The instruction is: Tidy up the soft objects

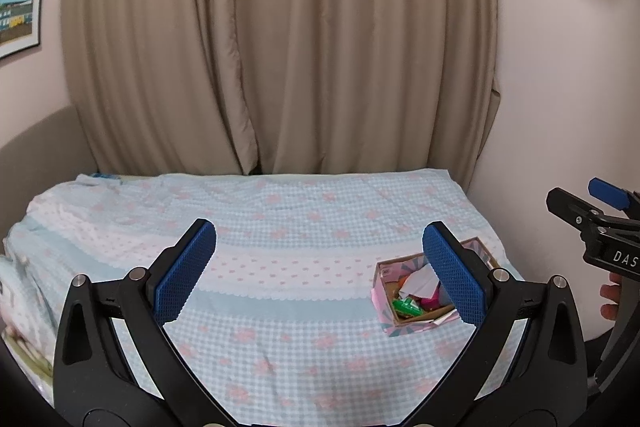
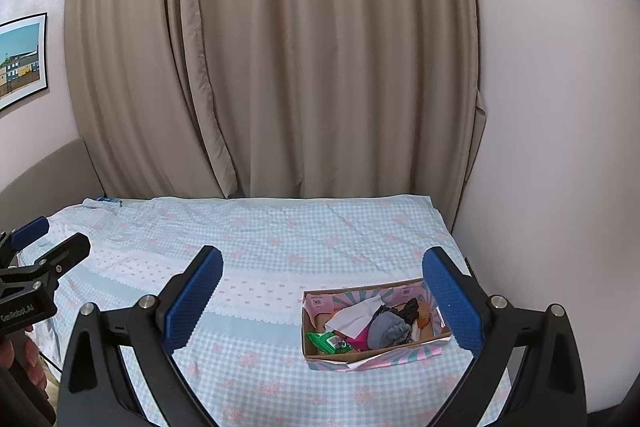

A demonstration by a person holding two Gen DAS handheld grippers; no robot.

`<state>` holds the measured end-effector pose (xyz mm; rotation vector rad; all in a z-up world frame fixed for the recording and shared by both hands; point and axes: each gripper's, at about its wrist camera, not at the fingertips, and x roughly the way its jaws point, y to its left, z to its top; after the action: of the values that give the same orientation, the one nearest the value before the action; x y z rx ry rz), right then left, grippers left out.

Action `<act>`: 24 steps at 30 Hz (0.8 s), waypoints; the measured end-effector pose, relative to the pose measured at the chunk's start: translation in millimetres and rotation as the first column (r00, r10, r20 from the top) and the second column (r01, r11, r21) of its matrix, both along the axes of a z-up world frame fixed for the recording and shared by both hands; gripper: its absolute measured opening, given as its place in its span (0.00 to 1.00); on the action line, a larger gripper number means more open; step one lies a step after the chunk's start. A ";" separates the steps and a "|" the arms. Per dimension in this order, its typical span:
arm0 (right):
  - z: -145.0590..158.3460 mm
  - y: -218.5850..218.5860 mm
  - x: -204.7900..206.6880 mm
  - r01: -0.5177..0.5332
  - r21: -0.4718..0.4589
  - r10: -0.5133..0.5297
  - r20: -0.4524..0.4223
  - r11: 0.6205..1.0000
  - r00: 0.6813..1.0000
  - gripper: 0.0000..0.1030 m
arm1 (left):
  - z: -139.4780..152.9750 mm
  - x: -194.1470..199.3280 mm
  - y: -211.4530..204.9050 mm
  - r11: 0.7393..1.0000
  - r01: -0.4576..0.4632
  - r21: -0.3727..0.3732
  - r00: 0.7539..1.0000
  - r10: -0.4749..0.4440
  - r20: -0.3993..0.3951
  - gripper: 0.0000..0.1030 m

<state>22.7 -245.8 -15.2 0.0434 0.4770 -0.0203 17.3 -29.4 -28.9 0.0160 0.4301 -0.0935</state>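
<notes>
- Left wrist view: your left gripper (image 1: 320, 271) hovers over the bed with its blue ribbed pads spread wide and nothing between them. The bed's pale blue gingham cover with pink flowers (image 1: 280, 227) lies bare around it. The open cardboard box with pink-and-teal patterned sides (image 1: 386, 323) sits toward the bed's right edge, partly hidden behind your right-hand pad, holding a white folded cloth (image 1: 420, 281) and a green item. Your right gripper (image 1: 592, 207) shows at the frame's right edge — its spread can't be judged here.
- Right wrist view: your right gripper (image 2: 322, 297) is also wide apart and empty, the box (image 2: 360, 361) just inside its right pad. Inside lie white, grey (image 2: 390, 331), dark and pink soft pieces, loosely heaped.
- The soft things already sit in the box; this fits either a finished gather or a box about to be sorted, so hold off.
- Room: the wall (image 2: 540, 147) crowds the box's right side and the beige curtain (image 2: 280, 67) backs the bed — approach from the open left.
</notes>
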 end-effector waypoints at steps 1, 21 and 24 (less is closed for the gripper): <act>0.4 -0.9 -0.9 0.002 0.001 -0.002 0.001 1.000 1.000 0.97 | 0.2 -0.4 -1.1 1.000 0.001 0.001 1.000 -0.001 0.002 1.00; 4.4 -9.0 -2.7 0.013 0.000 -0.013 0.012 1.000 1.000 0.97 | -1.0 2.0 -0.9 1.000 -0.013 0.004 1.000 0.013 -0.005 1.00; 4.4 -10.0 0.1 0.014 -0.001 -0.014 0.010 1.000 1.000 0.97 | -0.8 2.1 -2.5 1.000 -0.009 0.005 1.000 0.009 -0.007 1.00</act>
<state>22.8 -255.8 -10.8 0.0453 0.4663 -0.0340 19.4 -31.8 -29.7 0.0183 0.4377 -0.0840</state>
